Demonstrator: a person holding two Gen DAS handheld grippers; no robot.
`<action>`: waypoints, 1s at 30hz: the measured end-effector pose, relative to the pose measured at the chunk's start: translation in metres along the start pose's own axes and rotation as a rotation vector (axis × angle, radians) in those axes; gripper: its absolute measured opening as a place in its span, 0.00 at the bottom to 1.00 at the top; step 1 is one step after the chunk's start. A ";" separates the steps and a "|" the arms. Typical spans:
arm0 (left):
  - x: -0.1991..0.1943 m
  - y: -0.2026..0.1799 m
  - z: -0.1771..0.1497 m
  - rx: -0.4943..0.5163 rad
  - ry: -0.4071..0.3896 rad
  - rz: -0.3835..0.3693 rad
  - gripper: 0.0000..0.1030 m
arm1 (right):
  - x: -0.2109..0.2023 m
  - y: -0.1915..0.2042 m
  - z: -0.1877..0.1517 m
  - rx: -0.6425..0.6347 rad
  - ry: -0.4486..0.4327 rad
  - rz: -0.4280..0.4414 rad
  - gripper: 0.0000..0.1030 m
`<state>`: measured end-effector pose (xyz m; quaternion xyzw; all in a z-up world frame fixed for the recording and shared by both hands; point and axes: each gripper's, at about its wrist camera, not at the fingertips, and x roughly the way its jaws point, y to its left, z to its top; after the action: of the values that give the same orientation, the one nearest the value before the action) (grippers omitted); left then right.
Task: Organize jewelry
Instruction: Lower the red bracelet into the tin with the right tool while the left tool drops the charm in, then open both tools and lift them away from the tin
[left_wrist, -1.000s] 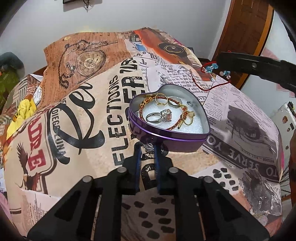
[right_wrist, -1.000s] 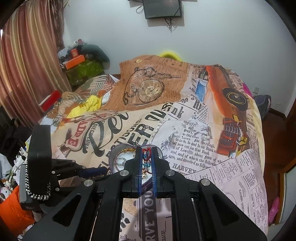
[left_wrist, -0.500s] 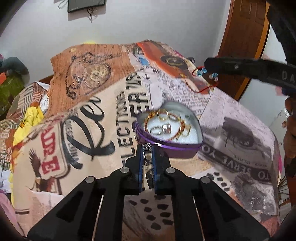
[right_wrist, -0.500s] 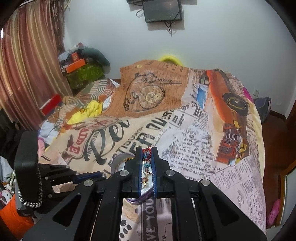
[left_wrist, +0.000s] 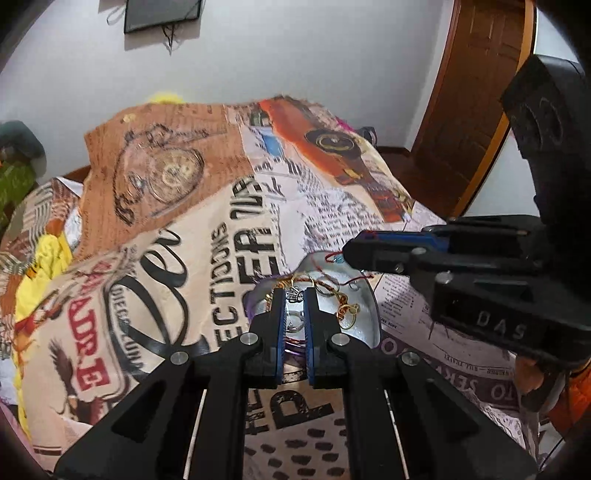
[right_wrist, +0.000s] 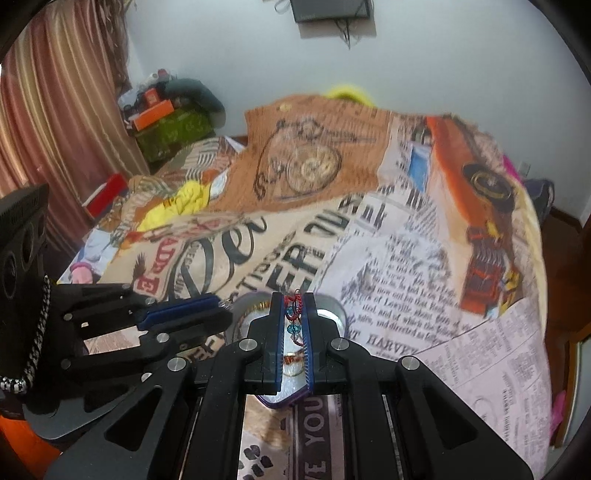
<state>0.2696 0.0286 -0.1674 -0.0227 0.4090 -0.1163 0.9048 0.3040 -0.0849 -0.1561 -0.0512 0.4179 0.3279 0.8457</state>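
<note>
At frame centre, a red cord bracelet with blue beads (right_wrist: 294, 320) is pinched by the right gripper (right_wrist: 294, 306) above the purple heart-shaped tin (right_wrist: 334, 312); its cord could snag the gold chains (left_wrist: 341, 301) inside. A small silver trinket (left_wrist: 293, 293) is nipped by the left gripper (left_wrist: 294, 295).

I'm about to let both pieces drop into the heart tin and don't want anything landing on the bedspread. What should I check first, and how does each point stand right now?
1. Right gripper holds the red cord bracelet, blue beads between the pads: ok.
2. Right gripper tip is over the heart tin, seen from the left wrist: ok.
3. Left gripper holds a small silver piece at its tips: ok, though what the piece is cannot be told.
4. Left gripper is above the tin's inside: ok.
5. Red cord hangs wholly inside the rim: cannot tell.
6. The two grippers are apart: ok.
</note>
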 end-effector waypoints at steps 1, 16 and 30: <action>0.004 -0.001 -0.001 0.000 0.011 -0.002 0.07 | 0.005 -0.003 -0.002 0.006 0.017 0.000 0.07; 0.014 -0.004 -0.006 0.002 0.055 -0.016 0.07 | 0.017 -0.003 -0.018 -0.055 0.085 -0.046 0.08; -0.025 0.000 -0.003 -0.030 -0.003 0.023 0.15 | -0.005 0.011 -0.021 -0.099 0.070 -0.128 0.18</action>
<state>0.2515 0.0348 -0.1515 -0.0318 0.4096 -0.0999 0.9062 0.2809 -0.0870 -0.1640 -0.1311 0.4262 0.2916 0.8463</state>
